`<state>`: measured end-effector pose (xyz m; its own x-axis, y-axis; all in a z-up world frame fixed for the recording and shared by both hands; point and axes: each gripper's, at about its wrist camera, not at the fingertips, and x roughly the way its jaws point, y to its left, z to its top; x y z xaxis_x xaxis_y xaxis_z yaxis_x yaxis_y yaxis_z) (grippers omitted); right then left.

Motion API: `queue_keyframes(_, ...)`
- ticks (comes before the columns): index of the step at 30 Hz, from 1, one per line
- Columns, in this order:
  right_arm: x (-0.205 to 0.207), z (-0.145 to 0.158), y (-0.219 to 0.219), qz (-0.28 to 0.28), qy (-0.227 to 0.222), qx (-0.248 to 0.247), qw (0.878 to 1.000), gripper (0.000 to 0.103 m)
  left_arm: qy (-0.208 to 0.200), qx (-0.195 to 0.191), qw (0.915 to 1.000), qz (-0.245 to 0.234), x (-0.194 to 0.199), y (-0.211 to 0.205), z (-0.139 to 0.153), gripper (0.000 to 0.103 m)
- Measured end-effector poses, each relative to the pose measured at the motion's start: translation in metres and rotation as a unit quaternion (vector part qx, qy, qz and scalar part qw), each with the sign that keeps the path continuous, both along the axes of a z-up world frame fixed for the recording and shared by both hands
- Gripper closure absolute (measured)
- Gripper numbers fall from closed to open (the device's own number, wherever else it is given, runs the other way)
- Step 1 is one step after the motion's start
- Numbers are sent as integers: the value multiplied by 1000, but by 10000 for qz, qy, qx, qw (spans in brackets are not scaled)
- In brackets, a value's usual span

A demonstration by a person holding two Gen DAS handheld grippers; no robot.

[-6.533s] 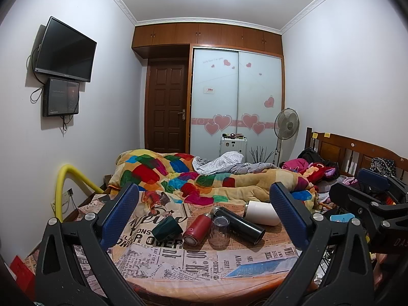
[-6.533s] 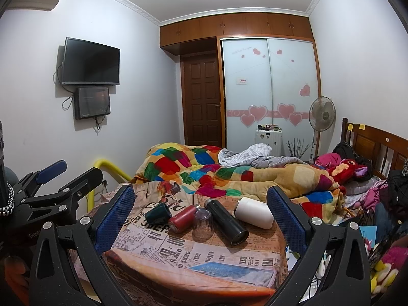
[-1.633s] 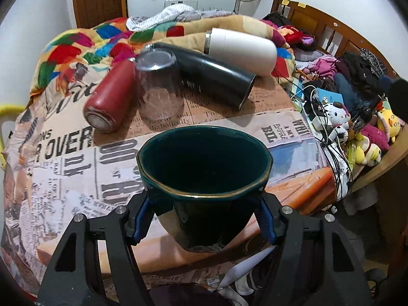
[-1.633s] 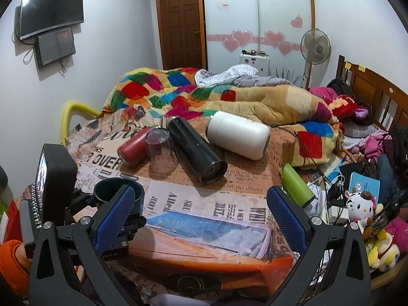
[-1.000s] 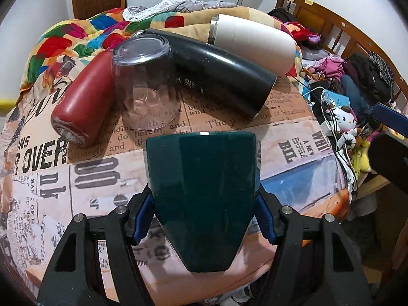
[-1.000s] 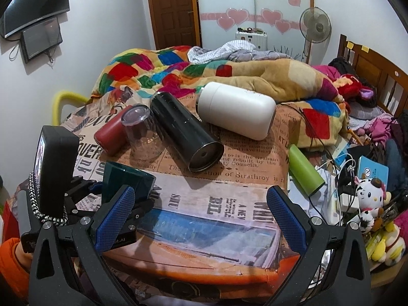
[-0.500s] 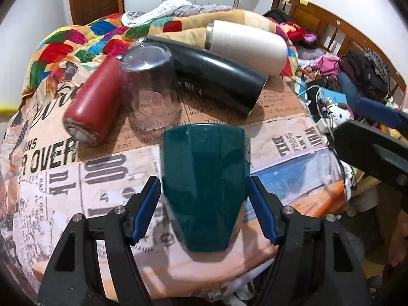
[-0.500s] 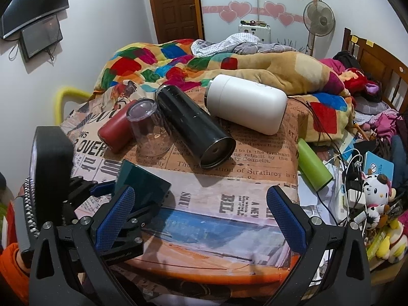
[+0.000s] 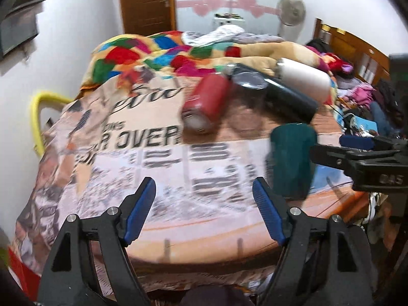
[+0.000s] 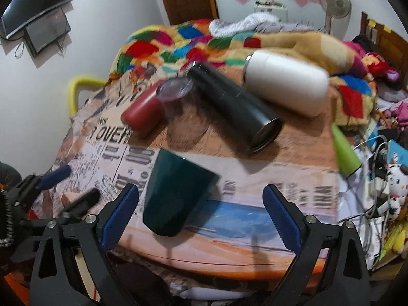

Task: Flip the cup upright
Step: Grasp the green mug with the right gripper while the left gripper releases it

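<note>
Green cup [image 10: 176,193] stands on worktop [image 10: 293,158] near front edge, wide end up. Left hand-held gripper [image 9: 204,204] wide apart, empty. Right hand-held gripper [image 10: 201,211] wide, empty, cup between its fingers, untouched.

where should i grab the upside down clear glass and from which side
Grip the clear glass on its upper wall, near the raised base, coming from above on the near side. It stands mouth-down, crowded between the red flask and the black flask, so fingers set front and back would probably fit better than fingers pushed in between the flasks.
</note>
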<state>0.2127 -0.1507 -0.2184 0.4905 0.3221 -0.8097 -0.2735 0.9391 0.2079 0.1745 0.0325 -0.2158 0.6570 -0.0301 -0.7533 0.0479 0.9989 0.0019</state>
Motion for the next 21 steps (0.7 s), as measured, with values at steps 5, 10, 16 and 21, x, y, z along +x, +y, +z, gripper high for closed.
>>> queue_keyframes(5,12,-24,12,6,491,176,9986,17,26,-148,9995,274,-10,23,-7,26)
queue_keyframes(10,20,-35,20,10,760,335,9965,18,32,-268,9988,420,-12,31,-10,26)
queue_keyframes(16,34,-39,27,-4,868,340,9956,23,12,-227,9989,419,-11,31,-12,26)
queue_keyframes(21,42,-43,31,70,983,381,9944,31,-49,-160,9992,366,-10,26,-8,26)
